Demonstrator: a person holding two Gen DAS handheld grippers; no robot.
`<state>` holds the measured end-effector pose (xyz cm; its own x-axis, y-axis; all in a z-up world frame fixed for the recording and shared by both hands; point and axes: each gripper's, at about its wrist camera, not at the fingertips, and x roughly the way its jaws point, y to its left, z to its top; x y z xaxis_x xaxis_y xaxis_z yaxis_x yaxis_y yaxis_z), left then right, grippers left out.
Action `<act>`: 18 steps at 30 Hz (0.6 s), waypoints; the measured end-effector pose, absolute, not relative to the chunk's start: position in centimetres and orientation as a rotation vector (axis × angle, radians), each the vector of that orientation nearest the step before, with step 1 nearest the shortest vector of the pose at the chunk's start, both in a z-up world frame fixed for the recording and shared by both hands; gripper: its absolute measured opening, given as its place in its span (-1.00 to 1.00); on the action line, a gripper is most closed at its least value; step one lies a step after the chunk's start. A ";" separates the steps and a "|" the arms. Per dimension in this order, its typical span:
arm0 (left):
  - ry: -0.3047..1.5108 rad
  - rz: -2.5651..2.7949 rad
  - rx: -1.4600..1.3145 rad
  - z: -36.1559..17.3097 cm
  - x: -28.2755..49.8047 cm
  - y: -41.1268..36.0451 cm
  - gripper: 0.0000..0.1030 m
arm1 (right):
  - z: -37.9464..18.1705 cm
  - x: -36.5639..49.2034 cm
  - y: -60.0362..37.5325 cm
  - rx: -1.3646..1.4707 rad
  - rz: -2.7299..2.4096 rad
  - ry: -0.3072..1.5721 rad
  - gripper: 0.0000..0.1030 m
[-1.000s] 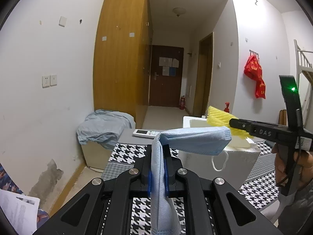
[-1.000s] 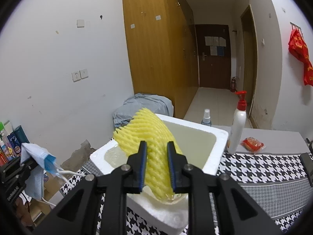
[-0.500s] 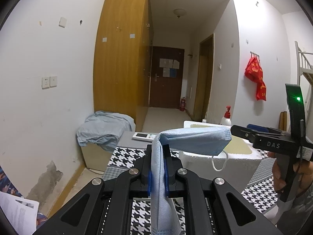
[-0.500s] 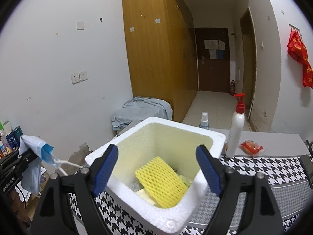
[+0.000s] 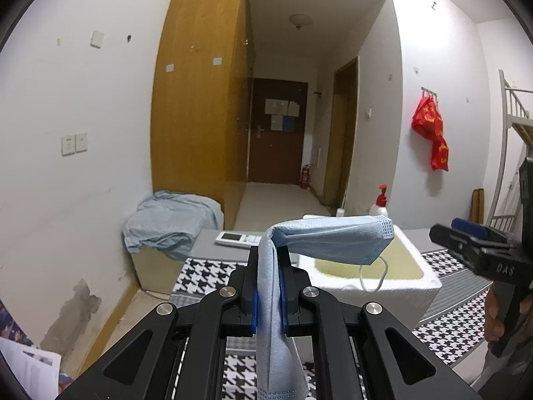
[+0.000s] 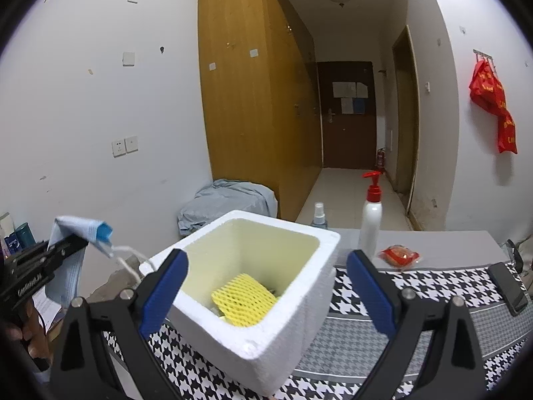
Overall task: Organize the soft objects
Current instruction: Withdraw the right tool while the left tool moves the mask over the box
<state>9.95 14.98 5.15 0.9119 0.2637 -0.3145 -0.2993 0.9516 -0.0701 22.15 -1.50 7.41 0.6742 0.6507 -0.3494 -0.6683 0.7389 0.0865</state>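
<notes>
Holding the blue face mask (image 5: 328,243) in your left claw (image 5: 269,286), you've got the pads pressed together right on its folded middle; one half flops out to the right over the white foam box (image 5: 383,283), the other hangs straight down between the claw arms; a white ear loop (image 5: 373,275) dangles off the far end. From the right wrist view that same mask (image 6: 80,230) sits off to the left of the box, clear of its rim, loop trailing toward the corner.

Your right claw (image 6: 266,290) is spreading wide at this moment, blue pads (image 6: 165,286) out on either side of the box (image 6: 283,326) and nothing between them; the yellow foam net (image 6: 245,298) lies down inside the box on the bottom, tilted against other stuff I can't make out.

Box stands on the counter (image 6: 399,333) with the houndstooth cloth; behind it there's a white pump bottle (image 6: 371,223) with a red top, a small spray bottle (image 6: 319,215) just beside the box's back rim, and a red snack packet (image 6: 398,255); a dark phone (image 6: 508,286) lies near the right edge.
</notes>
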 end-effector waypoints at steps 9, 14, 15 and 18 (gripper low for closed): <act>0.333 0.225 -0.112 5.9 12.4 14.1 -0.81 | 6.8 21.4 -3.4 -0.060 0.701 0.367 0.91; 0.356 0.195 -0.101 6.0 14.1 13.8 -0.81 | 6.5 21.1 -4.3 -0.069 0.672 0.366 0.93; 0.360 0.192 -0.095 6.0 14.4 13.7 -0.81 | 6.4 21.1 -4.5 -0.071 0.669 0.365 0.93; 0.377 0.171 -0.089 6.3 15.6 13.5 -0.81 | 6.3 20.9 -5.3 -0.075 0.648 0.358 0.93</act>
<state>15.56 13.49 6.26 0.9154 0.1498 -0.3737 -0.1829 0.9816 -0.0545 20.89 -5.28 6.34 0.7383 0.5771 -0.3492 -0.6028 0.7968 0.0424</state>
